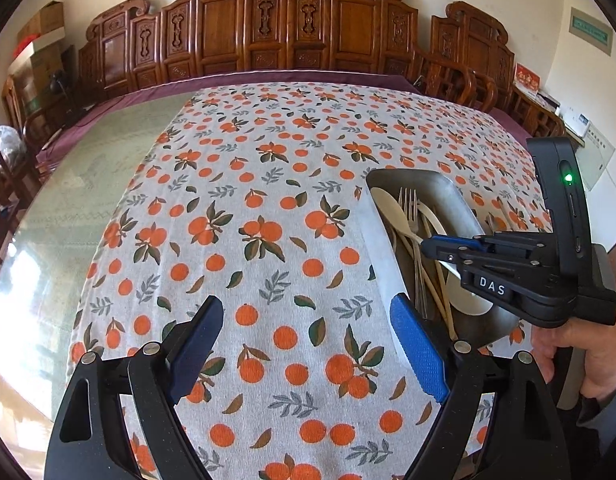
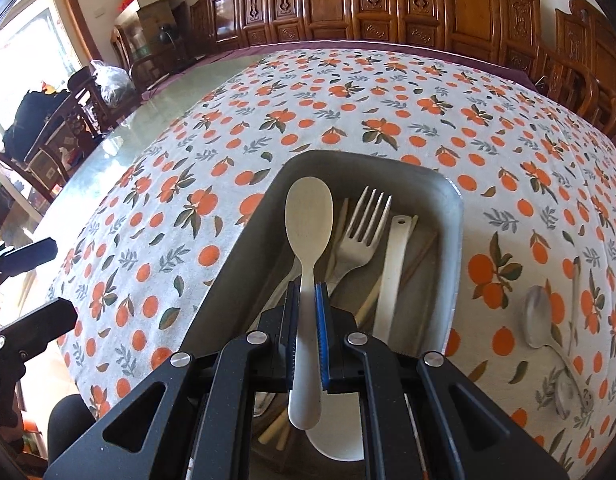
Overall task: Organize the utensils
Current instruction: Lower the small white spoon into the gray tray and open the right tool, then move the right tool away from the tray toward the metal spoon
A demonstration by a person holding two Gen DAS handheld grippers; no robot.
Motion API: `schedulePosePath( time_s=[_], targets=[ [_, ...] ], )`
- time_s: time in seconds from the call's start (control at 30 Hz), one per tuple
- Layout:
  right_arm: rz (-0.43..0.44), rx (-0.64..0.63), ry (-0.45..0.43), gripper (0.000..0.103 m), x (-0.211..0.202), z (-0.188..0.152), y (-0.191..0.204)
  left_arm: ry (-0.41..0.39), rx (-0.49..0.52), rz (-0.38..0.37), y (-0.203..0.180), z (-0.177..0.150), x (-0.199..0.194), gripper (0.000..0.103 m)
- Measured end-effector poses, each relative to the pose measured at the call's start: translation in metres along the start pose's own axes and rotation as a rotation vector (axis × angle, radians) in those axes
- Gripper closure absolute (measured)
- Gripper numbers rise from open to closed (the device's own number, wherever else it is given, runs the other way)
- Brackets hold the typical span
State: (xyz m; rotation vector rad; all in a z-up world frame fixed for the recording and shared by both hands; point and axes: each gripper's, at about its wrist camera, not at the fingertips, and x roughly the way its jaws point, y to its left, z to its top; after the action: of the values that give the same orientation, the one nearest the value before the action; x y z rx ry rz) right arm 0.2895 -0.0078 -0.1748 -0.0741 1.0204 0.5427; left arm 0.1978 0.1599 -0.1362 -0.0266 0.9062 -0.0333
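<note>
The right gripper (image 2: 306,332), clamped on a pale spoon (image 2: 308,240), hangs over the metal tray (image 2: 236,248) on the orange-print cloth (image 2: 268,100). The spoon's long axis runs straight out along the fingers, bowl toward the tray's far end, parallel to the fork (image 2: 361,228) lying just to its right in the tray. The left gripper (image 1: 308,344) hovers open and empty over bare cloth beside the tray. A metal spoon (image 2: 541,320) lies loose outside, nearer the right gripper.

Orange-fruit patterned tablecloth (image 1: 268,208), grey metal tray (image 2: 236,264), cream spoon (image 2: 308,216).
</note>
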Motion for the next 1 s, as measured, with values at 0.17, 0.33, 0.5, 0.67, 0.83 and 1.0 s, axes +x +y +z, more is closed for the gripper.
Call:
schedulePosePath(
  time_s=[0.17, 0.33, 0.5, 0.67, 0.83, 1.0],
  targets=[
    [0.028, 0.012, -0.004, 0.092, -0.001, -0.002, 0.002, -0.004, 0.001, -0.004, -0.002, 0.000, -0.001, 0.021],
    [0.048, -0.002, -0.025, 0.092, -0.010, -0.004, 0.003, -0.011, 0.005, -0.008, -0.005, 0.000, -0.004, 0.021],
    [0.070, -0.014, -0.064, 0.092, -0.028, -0.008, -0.002, -0.015, 0.012, -0.013, -0.011, 0.001, -0.007, 0.021],
    [0.069, -0.042, -0.123, 0.092, -0.056, -0.015, -0.011, -0.030, 0.016, -0.024, -0.020, 0.003, -0.015, 0.021],
    [0.040, -0.076, -0.164, 0.092, -0.087, -0.027, -0.038, -0.048, 0.022, -0.034, -0.033, 0.006, -0.024, 0.021],
    [-0.030, -0.110, -0.185, 0.083, -0.114, -0.034, -0.077, -0.055, 0.025, -0.047, -0.053, 0.012, -0.027, 0.021]
  ],
)
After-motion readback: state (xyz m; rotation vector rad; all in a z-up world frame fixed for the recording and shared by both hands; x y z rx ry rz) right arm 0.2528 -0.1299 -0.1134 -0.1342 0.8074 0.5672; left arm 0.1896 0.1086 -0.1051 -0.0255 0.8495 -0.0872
